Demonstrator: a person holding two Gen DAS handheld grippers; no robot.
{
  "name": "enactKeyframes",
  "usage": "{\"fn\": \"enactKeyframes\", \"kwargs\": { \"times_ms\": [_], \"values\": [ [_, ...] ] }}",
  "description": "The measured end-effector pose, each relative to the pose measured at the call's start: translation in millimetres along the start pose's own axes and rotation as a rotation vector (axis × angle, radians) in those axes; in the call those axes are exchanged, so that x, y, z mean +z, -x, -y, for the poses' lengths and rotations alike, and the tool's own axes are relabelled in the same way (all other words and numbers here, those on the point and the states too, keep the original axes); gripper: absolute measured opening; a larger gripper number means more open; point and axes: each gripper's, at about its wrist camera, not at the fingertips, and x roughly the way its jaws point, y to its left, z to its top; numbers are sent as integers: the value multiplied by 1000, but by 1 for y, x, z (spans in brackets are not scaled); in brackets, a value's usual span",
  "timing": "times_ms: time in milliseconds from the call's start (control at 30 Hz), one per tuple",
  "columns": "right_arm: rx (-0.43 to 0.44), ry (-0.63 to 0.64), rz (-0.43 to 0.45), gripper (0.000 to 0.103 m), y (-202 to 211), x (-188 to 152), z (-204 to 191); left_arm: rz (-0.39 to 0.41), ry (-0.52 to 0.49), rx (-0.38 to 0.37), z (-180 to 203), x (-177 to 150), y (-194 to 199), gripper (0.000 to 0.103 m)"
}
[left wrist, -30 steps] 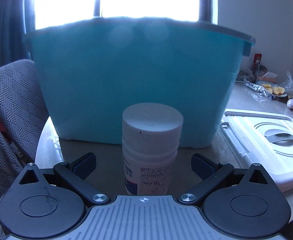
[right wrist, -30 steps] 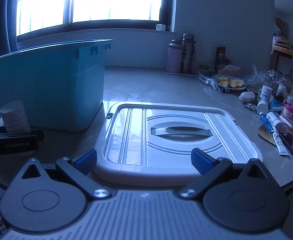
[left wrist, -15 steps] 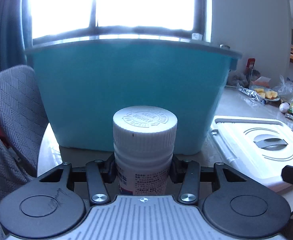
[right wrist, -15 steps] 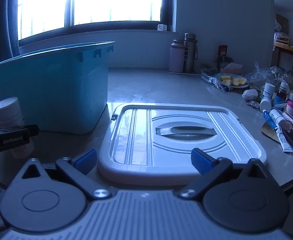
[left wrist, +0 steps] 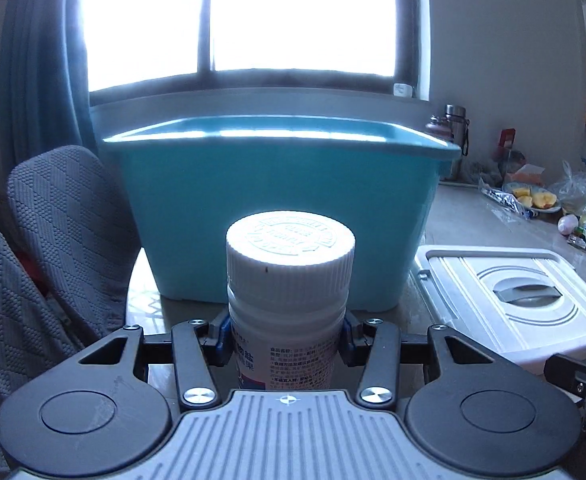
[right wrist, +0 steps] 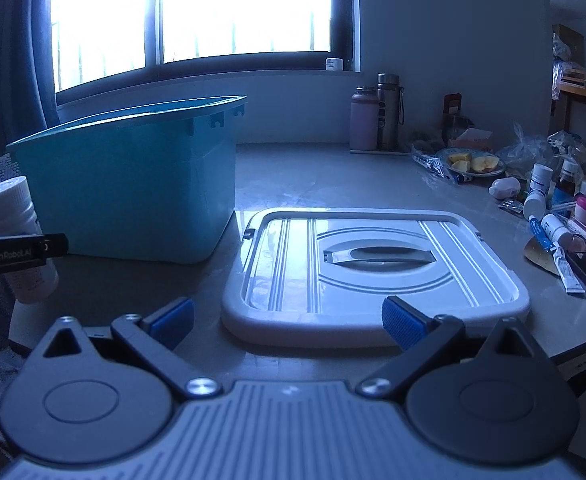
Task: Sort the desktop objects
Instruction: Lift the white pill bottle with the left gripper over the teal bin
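My left gripper (left wrist: 287, 336) is shut on a white pill bottle (left wrist: 289, 280) with a ribbed cap and holds it upright, lifted in front of the teal storage bin (left wrist: 281, 200). The bottle also shows in the right wrist view (right wrist: 13, 236) at the far left, beside the bin (right wrist: 133, 184). My right gripper (right wrist: 289, 318) is open and empty, just in front of the white bin lid (right wrist: 373, 264) that lies flat on the table.
Grey chairs (left wrist: 53, 240) stand to the left of the bin. Small bottles and tubes (right wrist: 553, 220), a plate of fruit (right wrist: 473, 164) and two flasks (right wrist: 377, 120) sit at the right and back of the table (right wrist: 333, 172).
My left gripper closed on the pill bottle and lifted it, so the bin's rim now sits lower in view. The right gripper rose slightly and stayed open.
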Motion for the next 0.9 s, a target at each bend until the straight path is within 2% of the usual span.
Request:
{"fn": "enactKeyframes", "kwargs": {
  "times_ms": [300,500,900],
  "values": [
    [15,-21,-5,101,8,-2,3,16,25,12,-12,34,31,48],
    [21,-40,3,101,10,-2,4,47,-12,12,-9,67,46,48],
    [27,-58,16,101,3,5,1,120,-3,4,-12,147,46,49]
  ]
}}
